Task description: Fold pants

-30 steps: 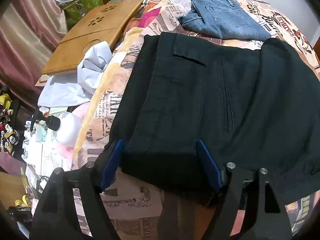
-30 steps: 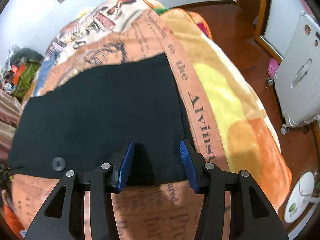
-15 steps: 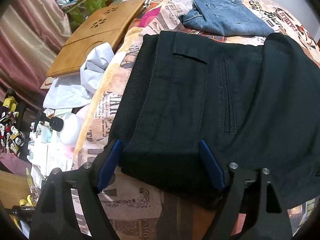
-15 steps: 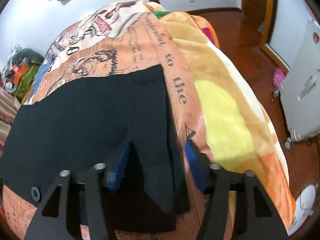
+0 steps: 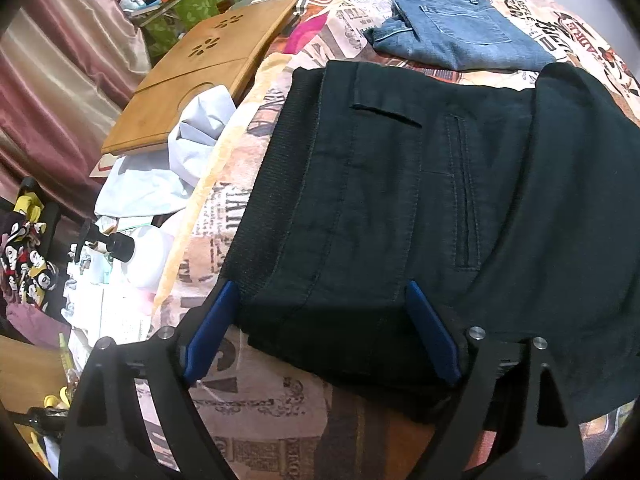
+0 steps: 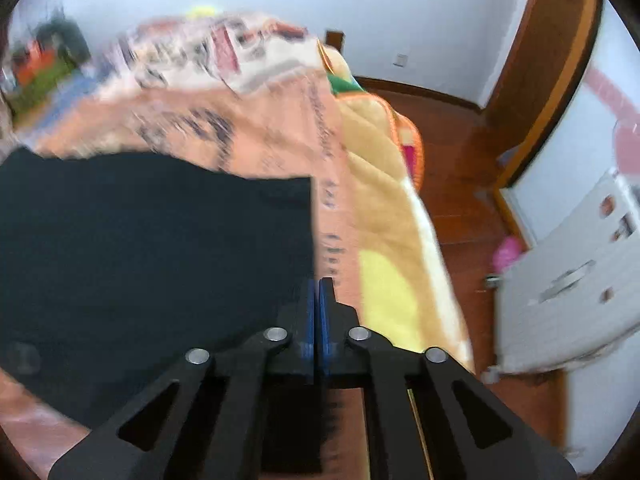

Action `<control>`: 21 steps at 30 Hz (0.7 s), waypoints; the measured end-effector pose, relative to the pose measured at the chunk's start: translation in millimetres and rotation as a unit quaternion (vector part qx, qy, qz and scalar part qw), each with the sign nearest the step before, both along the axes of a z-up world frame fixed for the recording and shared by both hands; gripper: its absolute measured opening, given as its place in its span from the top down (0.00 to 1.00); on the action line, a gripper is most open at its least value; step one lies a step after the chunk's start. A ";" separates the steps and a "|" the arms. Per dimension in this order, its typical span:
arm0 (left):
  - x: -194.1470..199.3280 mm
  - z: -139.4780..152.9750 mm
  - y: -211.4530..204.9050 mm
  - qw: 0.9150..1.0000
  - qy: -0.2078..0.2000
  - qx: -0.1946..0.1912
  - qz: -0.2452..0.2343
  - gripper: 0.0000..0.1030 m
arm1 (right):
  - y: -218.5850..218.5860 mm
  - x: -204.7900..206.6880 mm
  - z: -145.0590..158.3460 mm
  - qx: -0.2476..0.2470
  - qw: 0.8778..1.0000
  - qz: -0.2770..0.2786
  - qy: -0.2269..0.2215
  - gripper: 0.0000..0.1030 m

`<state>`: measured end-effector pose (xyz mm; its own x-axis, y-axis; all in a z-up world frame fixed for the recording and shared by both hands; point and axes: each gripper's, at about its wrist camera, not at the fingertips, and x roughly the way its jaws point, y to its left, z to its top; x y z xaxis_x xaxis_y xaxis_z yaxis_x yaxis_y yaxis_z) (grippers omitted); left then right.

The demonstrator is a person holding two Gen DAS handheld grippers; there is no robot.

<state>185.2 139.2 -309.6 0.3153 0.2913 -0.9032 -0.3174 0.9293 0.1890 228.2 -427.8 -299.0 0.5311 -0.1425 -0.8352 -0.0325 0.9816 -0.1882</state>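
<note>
Clearly the change lies on the right side, but taking the black pants as the landmark and reading from their left: a wooden lap tray and a crumpled pale cloth lie left of them, folded blue jeans just beyond their far edge, all on the printed blanket. The left gripper sits at the pants' near waistband corner, jaws apart and straddling the folded edge without pinching it, much as it did a second ago. The right gripper, which a second ago stood open over the pants' near right edge, now has its blue pads pressed together at that hem corner; blur hides whether cloth is actually caught between them. The right view has also swung upward, so the judgement is that a lift of the leg end toward the waistband is starting, the next fold. Blanket lettering is mostly blurred or cut off; no word reads whole, and no brand label shows on the pants.
</note>
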 end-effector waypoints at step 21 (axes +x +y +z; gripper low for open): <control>29.2 113.6 -109.4 0.984 -0.093 0.012 -0.153 0.17 | -24.3 -55.7 69.2 0.269 0.961 -0.051 -0.024 0.54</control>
<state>214.4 29.8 -196.0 0.5506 0.1777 -0.8157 -0.0542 0.9826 0.1774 172.5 -452.1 -229.8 0.5779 0.2501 -0.7768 0.0656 0.9346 0.3497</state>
